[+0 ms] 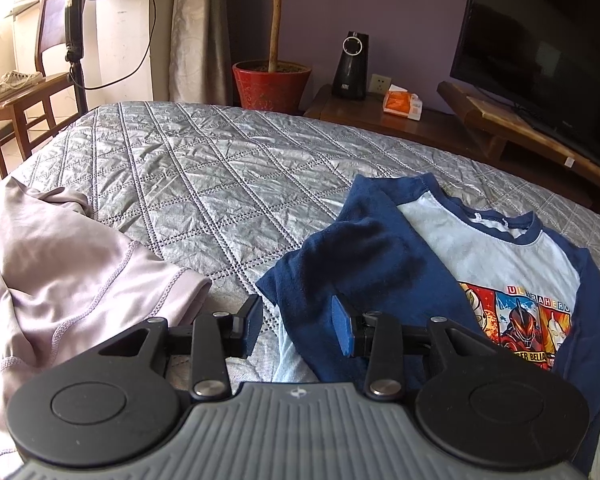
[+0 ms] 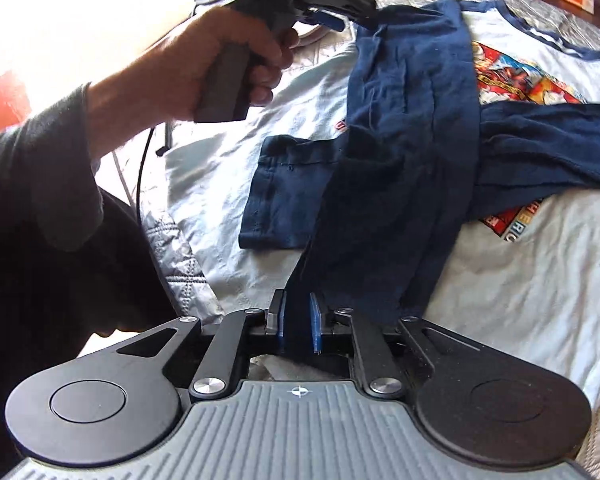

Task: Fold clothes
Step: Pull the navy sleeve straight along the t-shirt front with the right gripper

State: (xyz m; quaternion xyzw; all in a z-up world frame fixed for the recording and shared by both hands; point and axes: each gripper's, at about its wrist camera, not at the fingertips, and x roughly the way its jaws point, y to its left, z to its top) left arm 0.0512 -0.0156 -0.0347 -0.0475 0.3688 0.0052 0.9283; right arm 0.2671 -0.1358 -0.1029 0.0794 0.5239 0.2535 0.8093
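Observation:
A white T-shirt with navy sleeves and a cartoon print lies on the quilted bed. My left gripper is open, hovering at the shirt's left navy sleeve, with nothing between its pads. It also shows in the right wrist view, held by a hand at the shirt's far edge. My right gripper is shut on the end of a navy sleeve that is drawn across the shirt's white body. The other navy sleeve lies folded across the print.
A pale pink garment lies crumpled at the left of the grey quilted bedspread. Beyond the bed stand a wooden chair with shoes, a fan, a red plant pot, a low wooden cabinet and a TV.

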